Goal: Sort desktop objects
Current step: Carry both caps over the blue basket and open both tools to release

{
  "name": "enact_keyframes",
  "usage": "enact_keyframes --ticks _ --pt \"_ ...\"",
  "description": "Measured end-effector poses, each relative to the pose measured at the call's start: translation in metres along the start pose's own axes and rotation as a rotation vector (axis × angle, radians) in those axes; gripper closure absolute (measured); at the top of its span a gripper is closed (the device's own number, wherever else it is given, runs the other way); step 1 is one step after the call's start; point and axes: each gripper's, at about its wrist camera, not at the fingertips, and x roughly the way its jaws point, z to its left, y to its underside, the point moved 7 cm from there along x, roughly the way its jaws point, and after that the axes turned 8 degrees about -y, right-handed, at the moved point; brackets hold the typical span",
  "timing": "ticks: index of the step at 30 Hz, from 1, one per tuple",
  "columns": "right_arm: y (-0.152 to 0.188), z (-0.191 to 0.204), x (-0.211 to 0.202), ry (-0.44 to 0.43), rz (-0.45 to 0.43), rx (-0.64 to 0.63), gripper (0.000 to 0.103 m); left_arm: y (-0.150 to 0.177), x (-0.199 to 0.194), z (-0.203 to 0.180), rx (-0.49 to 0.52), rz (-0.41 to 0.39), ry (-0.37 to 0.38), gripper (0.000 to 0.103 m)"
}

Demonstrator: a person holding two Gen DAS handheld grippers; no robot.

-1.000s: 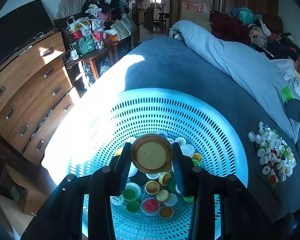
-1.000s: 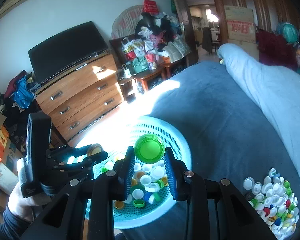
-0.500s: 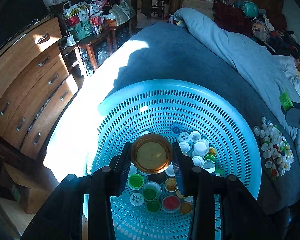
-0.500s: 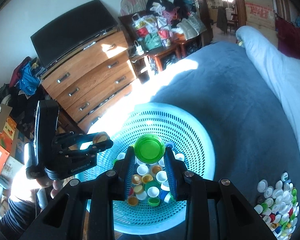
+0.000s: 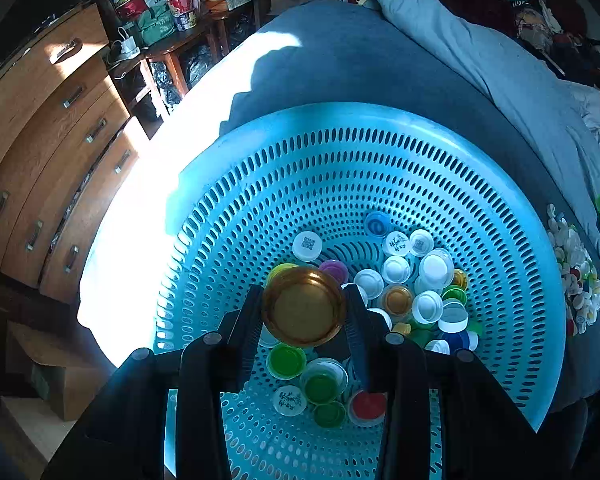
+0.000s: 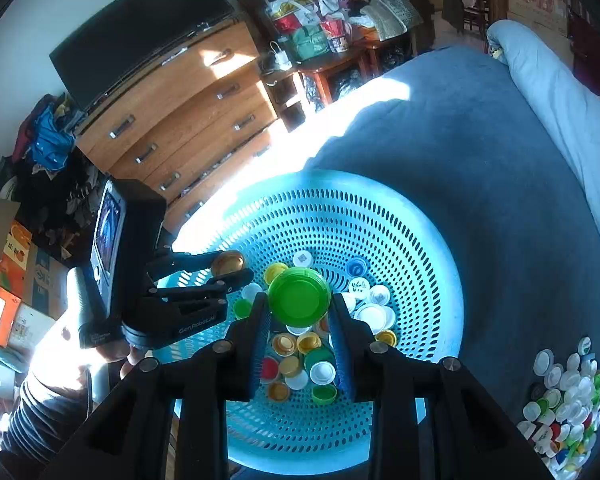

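A round turquoise perforated basket (image 5: 340,160) sits on the blue bed and holds several bottle caps of mixed colours (image 5: 416,284). My left gripper (image 5: 305,312) is shut on a gold cap (image 5: 303,307) and holds it over the caps in the basket. In the right wrist view the basket (image 6: 380,224) lies below, and my right gripper (image 6: 299,300) is shut on a green cap (image 6: 299,295) above its middle. The left gripper (image 6: 228,270) with its gold cap (image 6: 227,263) shows there over the basket's left rim.
A heap of loose caps (image 6: 564,396) lies on the bed to the right of the basket, also in the left wrist view (image 5: 576,272). A wooden dresser (image 6: 180,120) with a TV stands left of the bed. A folded light-blue duvet (image 5: 480,52) lies far right.
Both grippers have moved forward and down over the basket with their caps still held. The basket now fills more of both views.
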Motion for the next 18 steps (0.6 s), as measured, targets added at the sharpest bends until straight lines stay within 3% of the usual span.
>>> enact_keyframes --ticks 18 --pt "0.005 -0.003 0.019 -0.008 0.029 0.013 0.069 -0.001 0.01 -0.002 0.013 0.021 0.002 0.069"
